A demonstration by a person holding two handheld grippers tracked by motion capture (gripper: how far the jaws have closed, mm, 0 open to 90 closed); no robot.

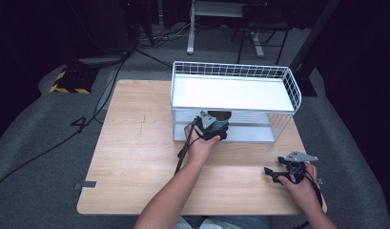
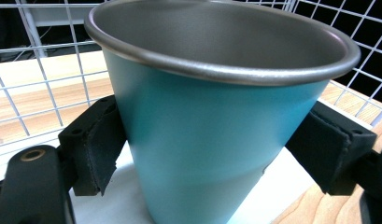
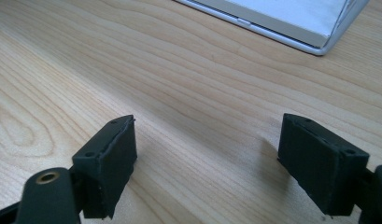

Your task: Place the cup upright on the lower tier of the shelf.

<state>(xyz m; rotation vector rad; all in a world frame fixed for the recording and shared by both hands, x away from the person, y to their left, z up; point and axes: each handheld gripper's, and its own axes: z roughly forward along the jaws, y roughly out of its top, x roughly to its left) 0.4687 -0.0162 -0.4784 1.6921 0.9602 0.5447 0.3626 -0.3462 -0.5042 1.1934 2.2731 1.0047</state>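
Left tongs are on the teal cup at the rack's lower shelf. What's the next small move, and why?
Probably open the left tongs and back out. The cup stands upright between the pads, its base seemingly on the white lower shelf inside the wire rack, though the contact itself is hidden. If it isn't down, lower it slightly first. The right tongs are open over the table.

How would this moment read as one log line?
left tool: shut on cup | cup: inside wire rack, lower shelf | right tool: open, over table
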